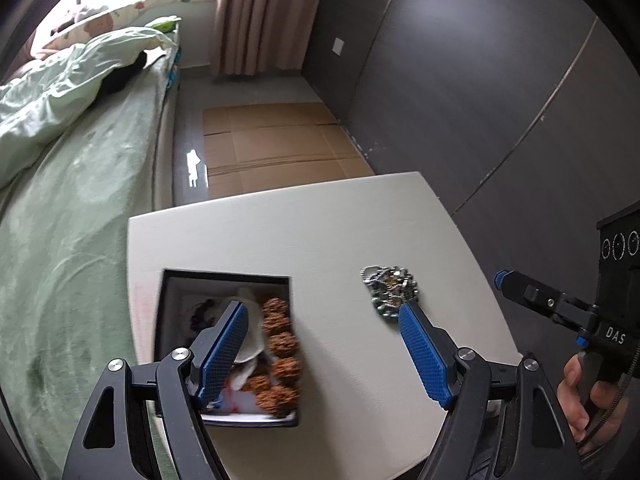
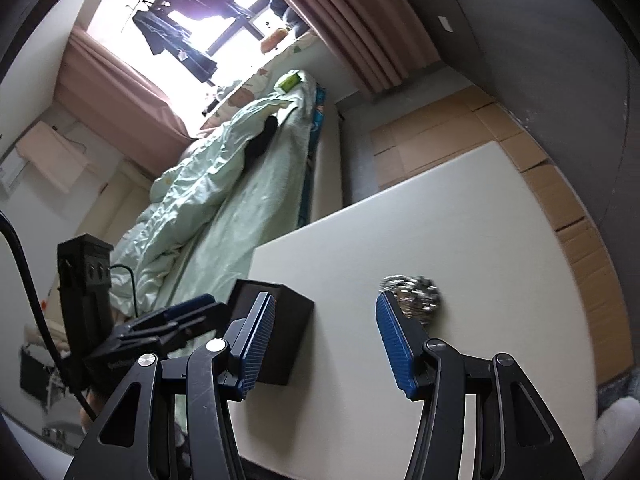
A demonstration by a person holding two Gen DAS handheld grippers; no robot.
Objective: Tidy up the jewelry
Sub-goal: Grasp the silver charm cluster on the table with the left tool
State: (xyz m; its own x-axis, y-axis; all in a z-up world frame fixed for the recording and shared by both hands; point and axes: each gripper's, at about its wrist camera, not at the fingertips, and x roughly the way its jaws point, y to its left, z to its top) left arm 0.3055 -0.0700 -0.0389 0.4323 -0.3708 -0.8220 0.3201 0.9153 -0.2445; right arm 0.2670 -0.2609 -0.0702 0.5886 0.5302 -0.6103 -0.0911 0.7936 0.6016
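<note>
A black open jewelry box (image 1: pixel 168 300) stands at the left of the white table (image 1: pixel 320 232). Inside it lie a brown rough-bead bracelet (image 1: pixel 282 354), a white cloth and a dark item. A heap of silver chain jewelry (image 1: pixel 390 286) lies on the table to the right of the box. My left gripper (image 1: pixel 322 308) is open and empty, hovering above the table between box and chain. My right gripper (image 2: pixel 326 300) is open and empty, with the box (image 2: pixel 286 320) by its left finger and the silver chain (image 2: pixel 416 292) just beyond its right fingertip. The right gripper shows in the left wrist view (image 1: pixel 520 284).
A bed with green bedding (image 1: pixel 72 184) runs along the table's left side. Flattened cardboard (image 1: pixel 276 144) lies on the floor beyond the table. A dark wardrobe wall (image 1: pixel 480 80) stands to the right. Pink curtains (image 1: pixel 256 12) hang at the far window.
</note>
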